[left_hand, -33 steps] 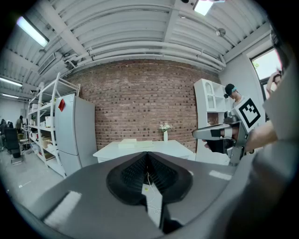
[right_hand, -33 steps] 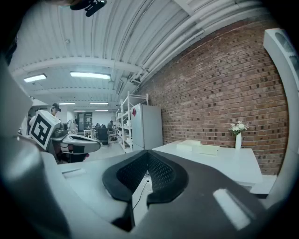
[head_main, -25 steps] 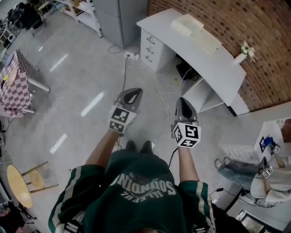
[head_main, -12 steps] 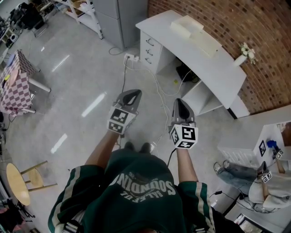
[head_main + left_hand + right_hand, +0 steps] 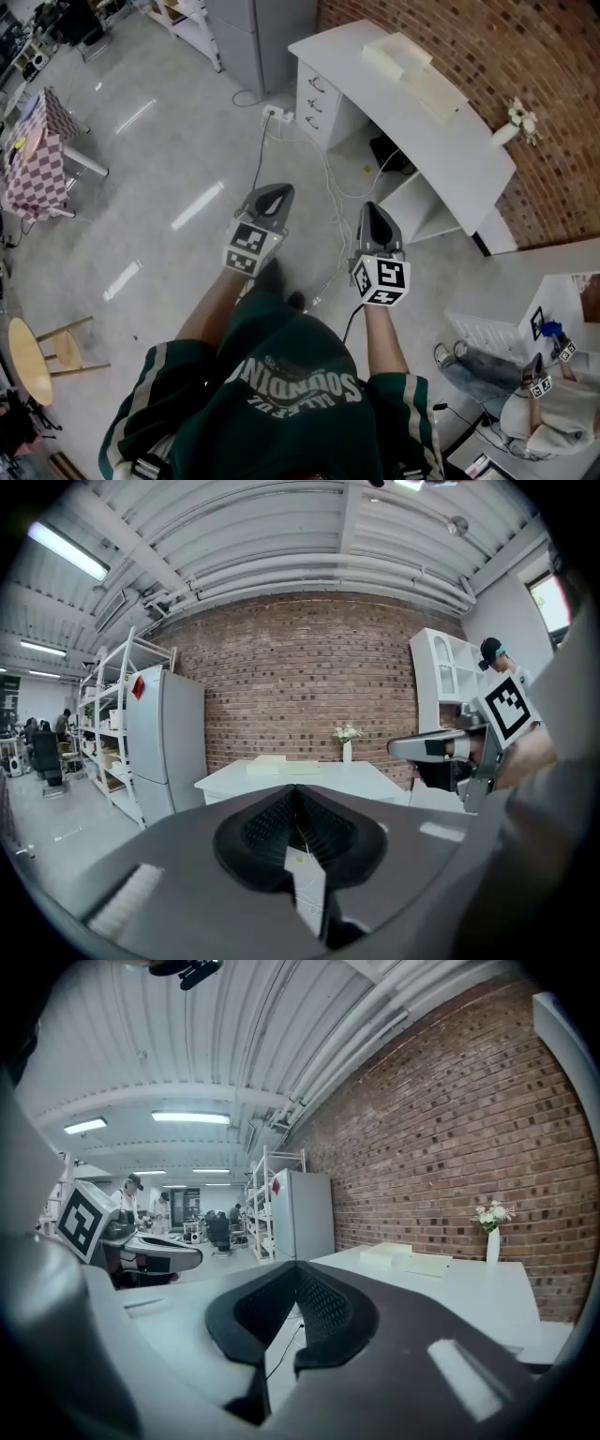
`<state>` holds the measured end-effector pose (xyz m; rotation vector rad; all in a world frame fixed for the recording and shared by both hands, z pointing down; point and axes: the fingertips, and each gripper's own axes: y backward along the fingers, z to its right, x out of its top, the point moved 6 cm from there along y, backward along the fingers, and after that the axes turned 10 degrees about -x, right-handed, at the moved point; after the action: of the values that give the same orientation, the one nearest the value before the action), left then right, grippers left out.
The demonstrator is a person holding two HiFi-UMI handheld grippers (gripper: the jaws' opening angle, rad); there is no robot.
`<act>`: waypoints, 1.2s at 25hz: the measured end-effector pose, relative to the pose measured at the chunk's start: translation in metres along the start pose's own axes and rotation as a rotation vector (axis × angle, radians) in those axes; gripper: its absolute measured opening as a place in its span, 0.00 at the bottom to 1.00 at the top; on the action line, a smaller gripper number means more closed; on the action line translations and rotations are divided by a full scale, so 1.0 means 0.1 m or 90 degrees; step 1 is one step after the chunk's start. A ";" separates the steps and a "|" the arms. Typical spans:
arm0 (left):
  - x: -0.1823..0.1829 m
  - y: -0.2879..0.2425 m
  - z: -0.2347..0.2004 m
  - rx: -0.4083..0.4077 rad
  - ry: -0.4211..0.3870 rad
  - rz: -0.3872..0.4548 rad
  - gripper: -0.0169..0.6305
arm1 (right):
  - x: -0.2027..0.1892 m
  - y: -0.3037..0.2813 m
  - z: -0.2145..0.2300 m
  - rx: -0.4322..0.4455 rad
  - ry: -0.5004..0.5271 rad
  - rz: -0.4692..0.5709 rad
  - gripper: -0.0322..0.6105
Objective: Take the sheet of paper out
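A white desk [image 5: 469, 141] stands by the brick wall, some way ahead of me. On its top lie a white box-like stack [image 5: 397, 49] and a flat cream sheet [image 5: 436, 91]; from the left gripper view the stack [image 5: 267, 761] shows small and far off. My left gripper [image 5: 278, 189] and right gripper [image 5: 372, 206] hang side by side over the bare floor, short of the desk. Both are shut with nothing between the jaws, as seen on the left gripper [image 5: 298, 791] and the right gripper [image 5: 298, 1267]. Each points roughly level toward the desk.
A vase of flowers [image 5: 517, 120] stands at the desk's far end. A power strip and cables [image 5: 277, 116] trail across the floor before the drawers [image 5: 317, 97]. A checkered table [image 5: 37, 155] and wooden stool [image 5: 33, 361] are left; a seated person [image 5: 539, 408] is lower right.
I have stepped toward the desk, one foot now ahead of the other. Both grippers have drifted forward with me, still shut and empty.
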<state>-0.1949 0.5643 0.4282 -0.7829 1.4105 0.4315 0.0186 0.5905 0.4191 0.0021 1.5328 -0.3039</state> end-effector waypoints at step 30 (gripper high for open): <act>0.35 -1.62 -1.77 -0.099 -0.001 -0.003 0.04 | 0.47 -2.14 0.13 -0.071 0.020 -0.008 0.05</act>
<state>-0.2027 0.3224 0.4355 -0.9115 1.3855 0.5433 -0.0101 0.3730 0.4135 -0.0912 1.5790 -0.2299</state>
